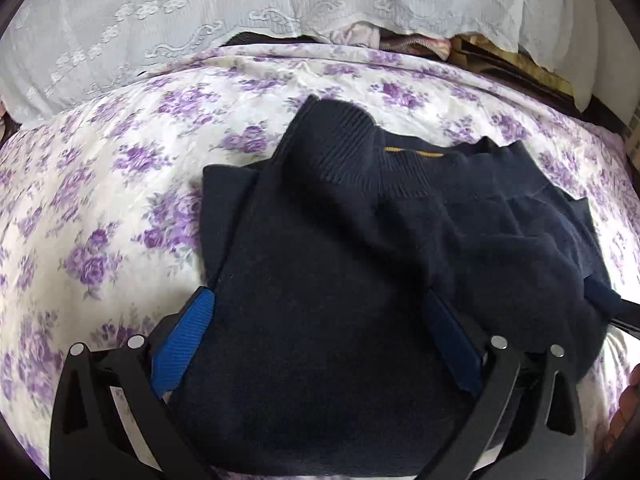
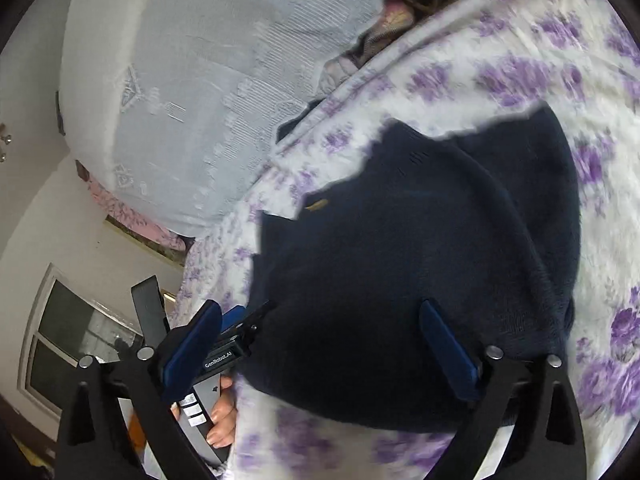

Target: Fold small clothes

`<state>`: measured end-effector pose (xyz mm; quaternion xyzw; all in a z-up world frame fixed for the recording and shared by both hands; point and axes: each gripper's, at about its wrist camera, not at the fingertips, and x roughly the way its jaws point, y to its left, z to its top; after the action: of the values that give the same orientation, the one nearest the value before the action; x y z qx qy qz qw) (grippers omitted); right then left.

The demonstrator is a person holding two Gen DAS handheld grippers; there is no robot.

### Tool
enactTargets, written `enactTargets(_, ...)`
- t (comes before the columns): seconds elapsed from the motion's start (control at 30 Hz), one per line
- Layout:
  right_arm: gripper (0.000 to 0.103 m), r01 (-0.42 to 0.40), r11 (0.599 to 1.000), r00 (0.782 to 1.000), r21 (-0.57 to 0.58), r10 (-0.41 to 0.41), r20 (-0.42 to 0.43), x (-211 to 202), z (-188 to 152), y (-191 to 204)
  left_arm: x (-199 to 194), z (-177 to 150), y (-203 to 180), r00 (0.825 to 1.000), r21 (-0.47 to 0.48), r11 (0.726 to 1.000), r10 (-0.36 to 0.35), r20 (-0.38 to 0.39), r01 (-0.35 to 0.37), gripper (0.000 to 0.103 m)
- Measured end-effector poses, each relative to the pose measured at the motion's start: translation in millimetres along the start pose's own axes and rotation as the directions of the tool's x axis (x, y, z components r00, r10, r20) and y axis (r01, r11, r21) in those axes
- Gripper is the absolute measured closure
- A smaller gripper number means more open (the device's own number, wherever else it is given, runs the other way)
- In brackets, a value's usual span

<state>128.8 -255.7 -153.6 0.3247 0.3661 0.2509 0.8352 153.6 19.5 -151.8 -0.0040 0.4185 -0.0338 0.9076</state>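
1. Because the bed (image 1: 100, 200), covered in a sheet printed with purple flowers, is a soft and yielding surface, any downward press by a claw is likely to sink in and drag the cloth instead of creasing it cleanly. The resulting fold would be crooked.

2. The navy sweater (image 1: 340, 260) lies on the bed, already doubled over itself, with its ribbed collar (image 1: 348, 148) at the far side and a small yellow label (image 1: 414, 153) showing at the neck. Risk: the layers are thick and loosely stacked, so a one-sided pull could slide the upper layer off the lower one and undo the fold.

3. A sleeve or loose edge bunches at the right side of the sweater in the left wrist view. If it is left untucked, it may spill out during the next fold.

4. The left claw (image 1: 320, 340) hovers low over the near part of the sweater, fingers spread wide apart and straddling the cloth, gripping nothing. The person's hand (image 2: 220, 412) on its handle shows in the right wrist view. Risk: closing from this pose would gather a wide pinch of several layers.

5. The right claw (image 2: 320, 344) is likewise spread wide and empty, tilted steeply to one side over the sweater's near edge. Its view is blurred, so contact with the cloth cannot be confirmed.

6. Both claws stand near each other at the near edge; collision between them is possible.
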Motion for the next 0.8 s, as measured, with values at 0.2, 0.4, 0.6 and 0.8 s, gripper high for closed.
enactTargets(0.2, 0.003, 0.190, 0.979, 0.981, -0.079, -0.188, 0.038, -8.6, -23.1, 19.9, -25.3, -20.2, 2.7, 1.000, -0.029, 1.000, 0.010, 0.006, -0.010, 0.004)
enactTargets(0.4, 0.003, 0.397, 0.867, 0.915, -0.301, -0.400, 0.055, 9.3, -51.9, 36.9, -15.0, -30.4, 5.9, 1.000, -0.053, 0.999, -0.003, -0.025, 0.002, 0.004)
enactTargets(0.6, 0.003, 0.474, 0.784, 0.864, -0.400, -0.502, 0.041, 14.4, -67.3, 44.6, -15.9, -35.7, 5.8, 1.000, -0.055, 0.998, 0.002, -0.019, -0.003, 0.004)
enactTargets(0.8, 0.003, 0.495, 0.763, 0.855, -0.415, -0.514, 0.074, 3.0, -77.8, 49.3, -20.5, -40.1, 6.2, 1.000, -0.056, 0.998, 0.011, -0.013, -0.012, 0.004)
